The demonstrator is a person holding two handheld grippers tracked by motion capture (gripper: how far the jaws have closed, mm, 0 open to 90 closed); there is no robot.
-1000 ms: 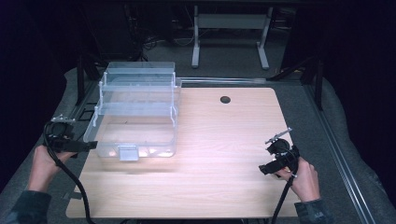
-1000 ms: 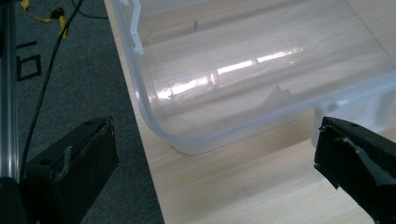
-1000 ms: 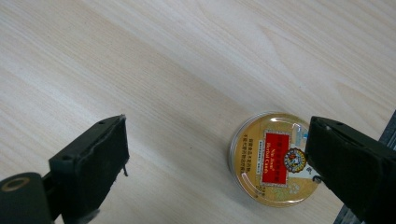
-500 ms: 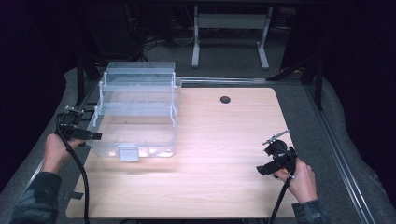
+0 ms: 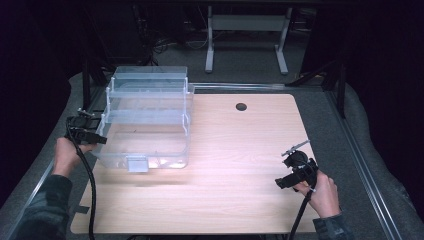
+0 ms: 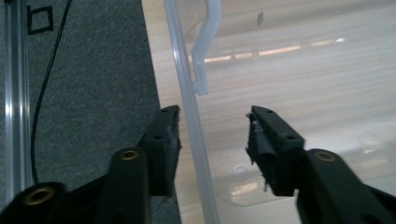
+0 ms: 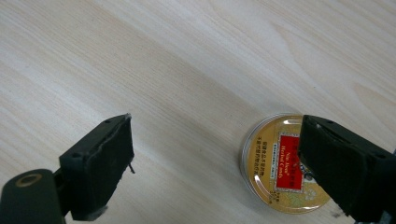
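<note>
L hand (image 5: 67, 152) at table's left edge, forearm in from bottom; left gripper (image 5: 92, 131) level, jaws just been closing, gap remains. R hand (image 5: 322, 192) low right, right gripper (image 5: 290, 167) angled down, jaws wide apart, nothing gripped.

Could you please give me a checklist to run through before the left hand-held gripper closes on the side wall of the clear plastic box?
1. Left hand-held gripper straddles the wall of the clear plastic tiered box, one jaw outside and one inside: ok.
2. Pads pressing on the wall: not ok; the jaws have just been closing, but a gap shows on the inner side.
3. Box resting flat on the light wooden table: ok.
4. Box empty inside: cannot tell through the clear walls.
5. Right hand-held gripper open over bare table, far from the box: ok.
6. Round gold tin with red label lying flat beside the right jaw, not gripped: ok.
</note>
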